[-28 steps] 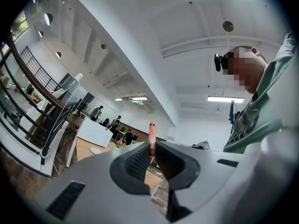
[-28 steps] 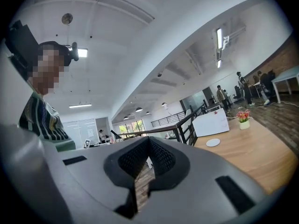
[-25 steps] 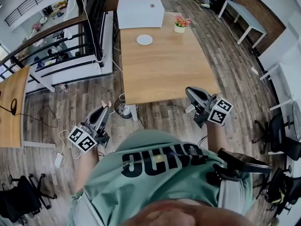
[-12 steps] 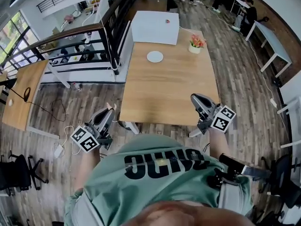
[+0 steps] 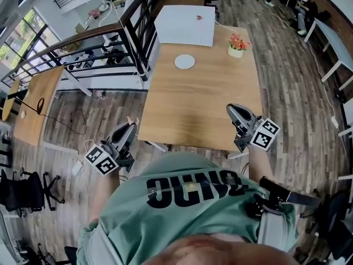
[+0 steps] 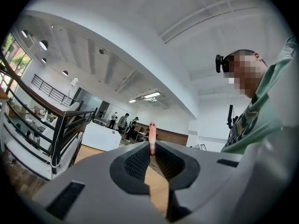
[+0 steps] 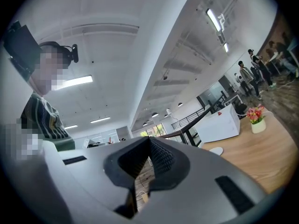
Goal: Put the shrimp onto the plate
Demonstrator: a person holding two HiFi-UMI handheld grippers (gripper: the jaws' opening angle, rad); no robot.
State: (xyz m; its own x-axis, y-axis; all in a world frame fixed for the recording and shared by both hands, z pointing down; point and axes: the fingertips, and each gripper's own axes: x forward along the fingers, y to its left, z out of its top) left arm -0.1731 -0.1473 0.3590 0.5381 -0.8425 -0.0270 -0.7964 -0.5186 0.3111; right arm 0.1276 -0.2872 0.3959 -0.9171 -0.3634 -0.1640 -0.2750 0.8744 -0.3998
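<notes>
Protruding above the tips of the left gripper, the pink shrimp is clamped between jaws drawn almost together, with only the shrimp's thickness left between the pads. In the head view this gripper is seen just off the near left corner of the wooden table, over the floor. The right gripper is closed pad against pad, and nothing is held by it. The white plate is set far up the table, well apart from both grippers.
</notes>
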